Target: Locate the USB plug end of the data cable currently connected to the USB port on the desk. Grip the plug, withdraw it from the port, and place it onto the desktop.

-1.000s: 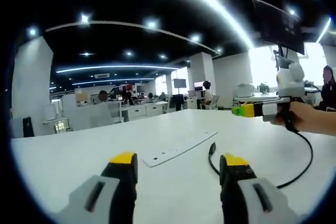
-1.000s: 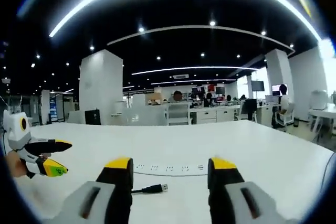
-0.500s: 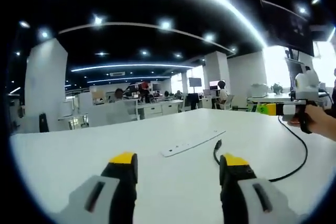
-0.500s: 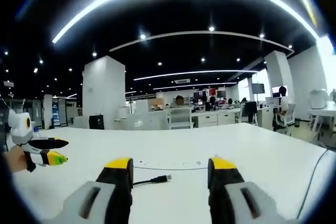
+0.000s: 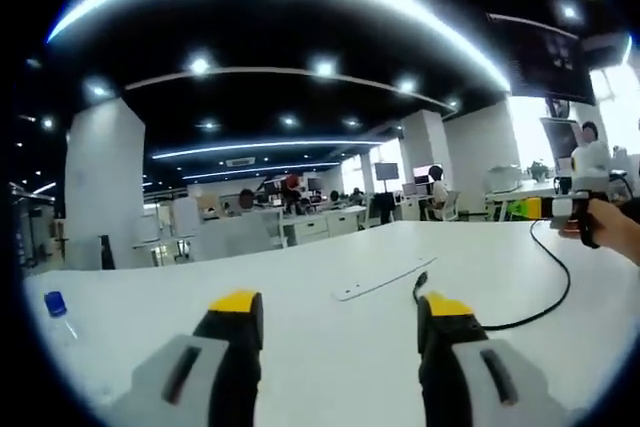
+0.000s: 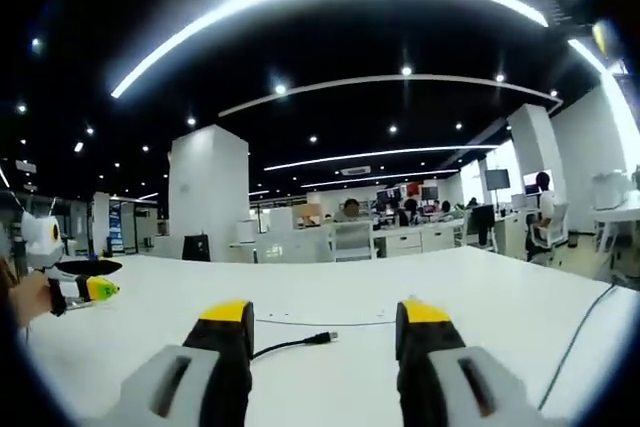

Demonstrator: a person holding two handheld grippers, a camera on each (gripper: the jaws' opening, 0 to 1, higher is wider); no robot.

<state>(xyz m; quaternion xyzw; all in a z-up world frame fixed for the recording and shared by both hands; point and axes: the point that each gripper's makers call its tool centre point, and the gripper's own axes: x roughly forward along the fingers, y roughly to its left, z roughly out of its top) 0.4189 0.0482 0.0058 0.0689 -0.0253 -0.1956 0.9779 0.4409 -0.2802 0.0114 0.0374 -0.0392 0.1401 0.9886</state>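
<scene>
On the white desktop point(image 6: 480, 287), the USB plug point(image 6: 320, 338) is lying free at the end of its black cable point(image 6: 275, 347), just in front of the flush port strip point(image 6: 320, 321) and apart from it. Judging by that gap, the withdrawal and placement appear done. Seen from the left gripper view, the same plug point(image 5: 422, 276) is resting just beside the end of the strip point(image 5: 385, 278), with the cable point(image 5: 540, 297) trailing off across the desk towards the person's hand point(image 5: 610, 232).

Neither tool is carrying anything. The right gripper point(image 6: 320, 319) is hanging above the desk with its jaws spread wide, the plug showing between them but farther off and untouched. The left gripper point(image 5: 338, 309) is likewise standing wide and empty above bare desktop; in the right gripper view its yellow-tipped jaws point(image 6: 88, 282) are parted too, held well to the side, probably to keep clear of the cable.

A bottle with a blue cap point(image 5: 58, 307) is standing at the desk's far left edge.
</scene>
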